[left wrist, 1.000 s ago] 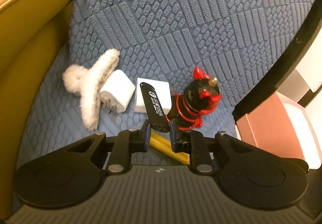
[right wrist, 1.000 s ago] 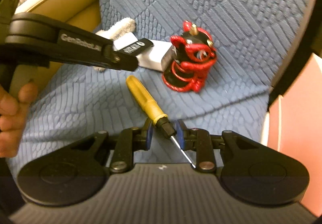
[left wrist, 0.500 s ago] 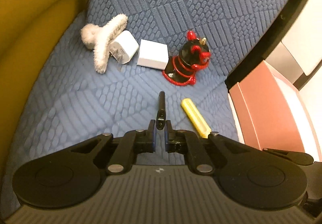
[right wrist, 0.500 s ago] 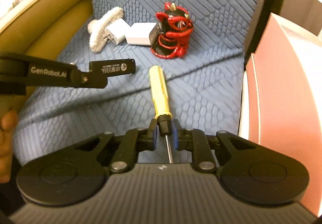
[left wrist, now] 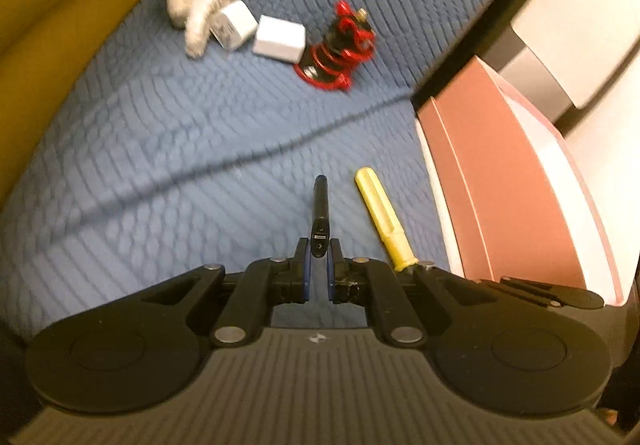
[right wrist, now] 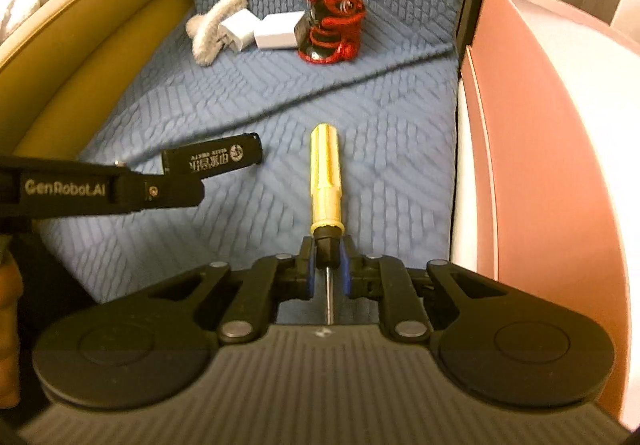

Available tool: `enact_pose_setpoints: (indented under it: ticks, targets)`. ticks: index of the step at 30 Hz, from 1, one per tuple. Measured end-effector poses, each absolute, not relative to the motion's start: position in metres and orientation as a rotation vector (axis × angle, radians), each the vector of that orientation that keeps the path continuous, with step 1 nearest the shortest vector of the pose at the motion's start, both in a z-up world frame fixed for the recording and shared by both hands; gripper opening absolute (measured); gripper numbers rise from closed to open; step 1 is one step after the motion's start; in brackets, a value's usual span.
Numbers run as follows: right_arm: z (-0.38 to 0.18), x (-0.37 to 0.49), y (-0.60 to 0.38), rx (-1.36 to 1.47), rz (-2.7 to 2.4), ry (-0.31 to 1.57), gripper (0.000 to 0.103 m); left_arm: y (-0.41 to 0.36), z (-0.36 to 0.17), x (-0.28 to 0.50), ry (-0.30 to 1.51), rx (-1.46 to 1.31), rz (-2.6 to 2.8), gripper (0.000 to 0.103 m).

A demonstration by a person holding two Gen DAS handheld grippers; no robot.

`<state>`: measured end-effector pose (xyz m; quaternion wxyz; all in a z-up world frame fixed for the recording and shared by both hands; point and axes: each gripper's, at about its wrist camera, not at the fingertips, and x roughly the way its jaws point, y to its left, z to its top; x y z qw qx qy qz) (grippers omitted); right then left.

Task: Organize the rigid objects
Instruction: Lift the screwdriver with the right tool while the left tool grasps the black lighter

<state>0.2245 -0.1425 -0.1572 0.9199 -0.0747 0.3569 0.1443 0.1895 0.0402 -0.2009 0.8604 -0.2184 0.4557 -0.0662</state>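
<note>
My left gripper is shut on a flat black stick with white print, held above the blue cushion; the stick also shows in the right wrist view. My right gripper is shut on the black collar of a yellow-handled screwdriver, handle pointing forward; the screwdriver also shows in the left wrist view. At the back of the cushion lie a red and black lion figure, two white chargers and a fuzzy grey hair claw.
A pink open box stands just right of the cushion. A tan leather armrest borders the left. The seat back rises behind the objects.
Both grippers have lifted and pulled back from the objects, the left carrying the black stick and the right carrying the screwdriver. The figure, chargers and hair claw stay in place.
</note>
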Motion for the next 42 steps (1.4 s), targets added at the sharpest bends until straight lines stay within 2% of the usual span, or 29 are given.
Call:
enact_pose_setpoints:
  ticks: [6, 8, 10, 14, 17, 19, 26, 28, 32, 34, 36, 42]
  targets:
    - [-0.164, 0.21, -0.154, -0.144, 0.286, 0.756, 0.016, 0.035, -0.21, 0.184, 0.992, -0.499, -0.184, 0.013]
    - [-0.164, 0.212, -0.155, -0.138, 0.283, 0.755, 0.017, 0.037, -0.212, 0.186, 0.988, -0.538, -0.187, 0.022]
    - [-0.164, 0.214, -0.155, -0.131, 0.27, 0.749, 0.021, 0.04, -0.213, 0.19, 0.977, -0.564, -0.172, 0.046]
    - [-0.165, 0.221, -0.155, -0.123, 0.288, 0.744, 0.028, 0.044, -0.215, 0.195, 0.965, -0.547, -0.127, 0.048]
    - [-0.164, 0.223, -0.153, -0.141, 0.283, 0.722, 0.043, 0.043, -0.216, 0.196, 0.987, -0.499, -0.089, 0.052]
    - [-0.162, 0.225, -0.151, -0.145, 0.287, 0.71, 0.046, 0.044, -0.217, 0.196, 0.988, -0.488, -0.09, 0.055]
    - [-0.167, 0.233, -0.149, -0.151, 0.297, 0.709, 0.046, 0.043, -0.211, 0.195, 0.989, -0.395, -0.022, 0.064]
    - [-0.166, 0.233, -0.147, -0.159, 0.312, 0.696, 0.044, 0.044, -0.209, 0.197, 0.985, -0.378, -0.003, 0.064]
    - [-0.167, 0.239, -0.14, -0.167, 0.325, 0.687, 0.031, 0.042, -0.207, 0.203, 0.975, -0.323, 0.003, 0.064]
    - [-0.167, 0.242, -0.138, -0.178, 0.323, 0.678, 0.029, 0.038, -0.206, 0.207, 0.969, -0.279, -0.008, 0.063]
    - [-0.167, 0.243, -0.135, -0.197, 0.312, 0.667, 0.022, 0.033, -0.204, 0.211, 0.951, -0.232, -0.031, 0.063]
    - [-0.166, 0.243, -0.143, -0.178, 0.281, 0.676, 0.022, 0.022, -0.209, 0.227, 0.962, -0.153, -0.076, 0.061]
